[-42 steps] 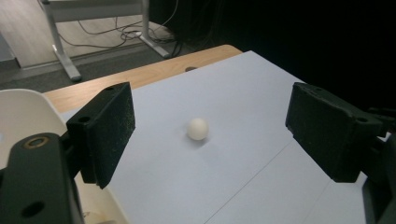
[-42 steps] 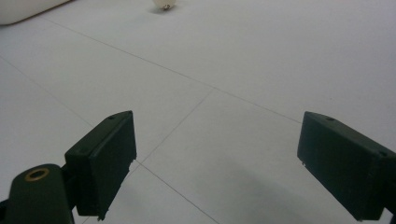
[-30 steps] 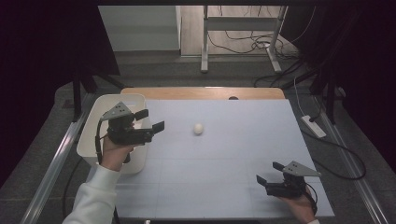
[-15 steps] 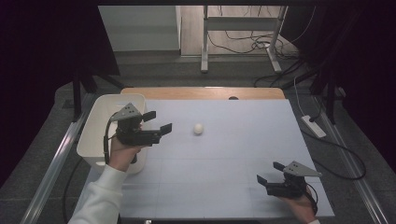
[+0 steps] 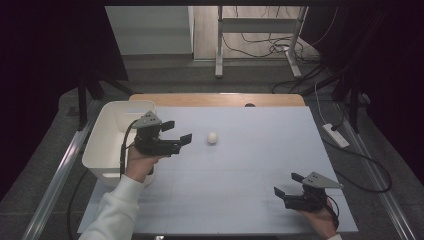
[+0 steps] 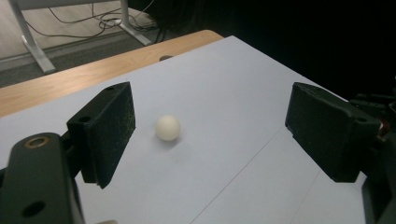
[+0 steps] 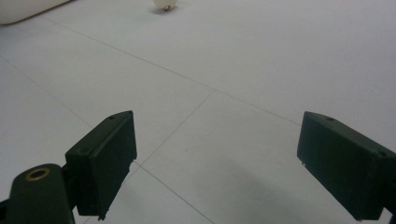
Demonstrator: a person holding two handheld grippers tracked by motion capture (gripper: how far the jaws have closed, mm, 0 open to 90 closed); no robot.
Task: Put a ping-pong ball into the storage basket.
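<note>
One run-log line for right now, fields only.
left gripper: open, short of ball | right gripper: open, empty, near table edge | ball: on mat, untouched | bin: left of mat

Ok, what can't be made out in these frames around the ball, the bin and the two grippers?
- White bin: in the high view the left gripper and its hand cover part of the inside, so its contents cannot be told.
- Small white ball: the right gripper view's top edge cuts it off.
- Right gripper: in the high view its hand runs off the bottom edge.
- Ball's material: too small to tell.
</note>
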